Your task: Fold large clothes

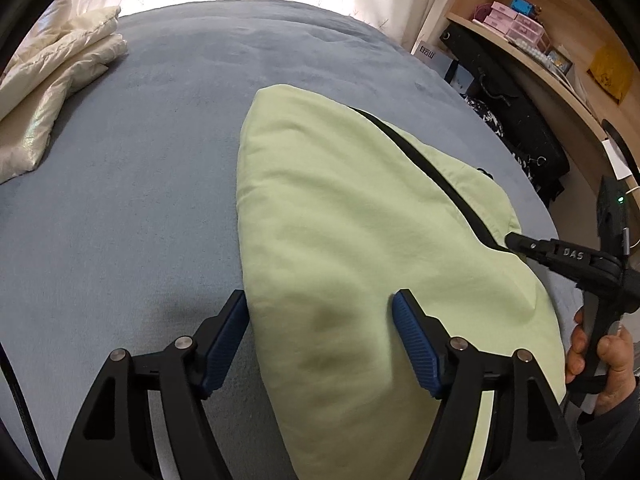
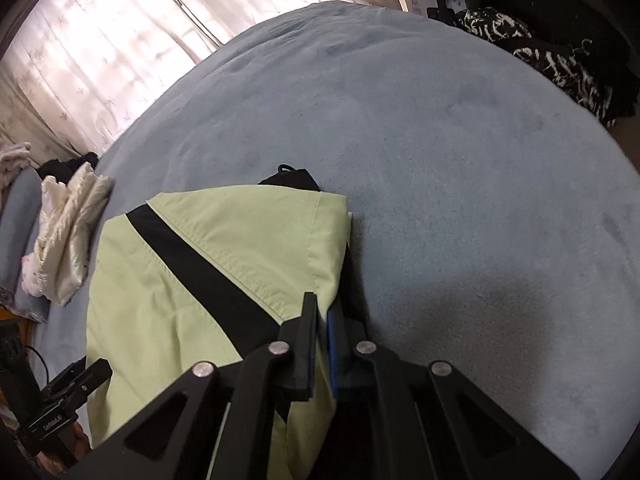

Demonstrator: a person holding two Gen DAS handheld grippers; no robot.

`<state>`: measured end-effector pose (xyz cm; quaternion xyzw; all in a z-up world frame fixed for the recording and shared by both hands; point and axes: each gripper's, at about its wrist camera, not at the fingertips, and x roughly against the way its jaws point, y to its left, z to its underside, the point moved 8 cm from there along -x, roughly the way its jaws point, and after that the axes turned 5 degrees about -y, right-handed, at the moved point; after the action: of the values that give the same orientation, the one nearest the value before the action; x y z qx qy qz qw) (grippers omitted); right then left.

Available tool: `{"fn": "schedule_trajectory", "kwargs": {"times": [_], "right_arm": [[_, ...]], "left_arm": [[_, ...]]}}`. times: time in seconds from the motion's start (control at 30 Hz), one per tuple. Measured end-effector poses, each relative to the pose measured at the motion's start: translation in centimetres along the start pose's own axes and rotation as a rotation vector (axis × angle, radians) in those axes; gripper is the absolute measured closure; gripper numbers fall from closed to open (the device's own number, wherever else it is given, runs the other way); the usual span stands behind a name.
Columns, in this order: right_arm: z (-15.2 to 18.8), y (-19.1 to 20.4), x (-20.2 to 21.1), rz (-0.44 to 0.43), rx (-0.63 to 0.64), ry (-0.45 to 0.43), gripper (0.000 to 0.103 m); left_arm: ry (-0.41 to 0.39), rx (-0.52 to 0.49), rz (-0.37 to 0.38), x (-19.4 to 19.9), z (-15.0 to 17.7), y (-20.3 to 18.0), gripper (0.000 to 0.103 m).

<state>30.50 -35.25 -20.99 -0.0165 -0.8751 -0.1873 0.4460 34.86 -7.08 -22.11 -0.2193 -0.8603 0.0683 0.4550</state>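
A light green garment (image 1: 340,208) with a black stripe (image 1: 420,160) lies folded on the blue bed cover (image 1: 140,160). My left gripper (image 1: 320,300) is open over the garment's near left edge. One fingertip (image 1: 238,304) is beside the edge above the cover, and the other is above the green cloth. In the right wrist view my right gripper (image 2: 321,306) is shut on the green garment (image 2: 168,292), pinching its right edge near the black stripe (image 2: 200,268). The right gripper (image 1: 514,240) also shows in the left wrist view, held by a hand (image 1: 600,360).
A folded cream garment (image 1: 52,80) lies at the bed's far left, also seen as the cream garment (image 2: 68,232). Wooden shelves (image 1: 540,40) with boxes stand to the right. Black-and-white cloth (image 2: 560,60) hangs past the bed's right edge. Curtains line the far side.
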Motion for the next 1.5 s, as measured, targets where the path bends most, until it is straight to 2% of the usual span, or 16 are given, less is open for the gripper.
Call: {"fn": "schedule_trajectory", "kwargs": {"times": [0.13, 0.27, 0.4, 0.5, 0.6, 0.67, 0.7, 0.83, 0.93, 1.03, 1.17, 1.33, 1.5], "right_arm": [[-0.2, 1.7, 2.5, 0.033, 0.05, -0.023, 0.09], [0.5, 4.5, 5.3, -0.043, 0.089, -0.068, 0.086], [3.0, 8.6, 6.0, -0.138, 0.103, -0.035, 0.085], [5.4, 11.4, 5.5, -0.203, 0.137, 0.008, 0.084], [7.5, 12.8, 4.0, -0.214, 0.177, 0.051, 0.08], [8.7, 12.1, 2.6, -0.193, 0.181, 0.076, 0.079], [8.7, 11.5, 2.4, -0.171, 0.19, 0.06, 0.079], [7.9, 5.7, 2.9, 0.082, 0.244, -0.028, 0.08], [8.1, 2.7, 4.4, 0.055, 0.168, -0.039, 0.086], [8.7, 1.4, 6.0, 0.151, 0.185, -0.068, 0.081], [9.8, 0.9, 7.5, 0.139, 0.162, -0.086, 0.079], [9.8, 0.9, 7.9, 0.136, 0.139, -0.093, 0.078], [10.3, 1.0, 8.5, 0.137, 0.126, -0.098, 0.076]], "left_arm": [[-0.047, -0.058, -0.04, 2.3, -1.0, -0.9, 0.032], [-0.114, -0.075, -0.01, 5.3, -1.4, -2.6, 0.032], [-0.097, -0.054, 0.0, 6.5, 0.0, -3.5, 0.048], [-0.076, -0.025, 0.016, 6.8, 2.1, -3.9, 0.05], [-0.065, -0.038, -0.007, 6.2, 4.1, -4.2, 0.05], [-0.078, -0.062, -0.045, 5.7, 4.9, -4.1, 0.05], [-0.081, -0.076, -0.06, 5.6, 5.1, -4.1, 0.05], [-0.087, -0.1, -0.091, 5.4, 5.3, -3.8, 0.05], [-0.086, -0.083, -0.081, 5.5, 5.3, -3.6, 0.05], [-0.08, -0.061, -0.081, 5.6, 5.3, -3.5, 0.048], [-0.077, -0.033, -0.072, 5.9, 5.6, -3.5, 0.041], [-0.066, -0.008, -0.089, 5.8, 6.2, -3.5, 0.026], [-0.037, 0.037, -0.106, 5.5, 6.9, -3.0, 0.026]]}}
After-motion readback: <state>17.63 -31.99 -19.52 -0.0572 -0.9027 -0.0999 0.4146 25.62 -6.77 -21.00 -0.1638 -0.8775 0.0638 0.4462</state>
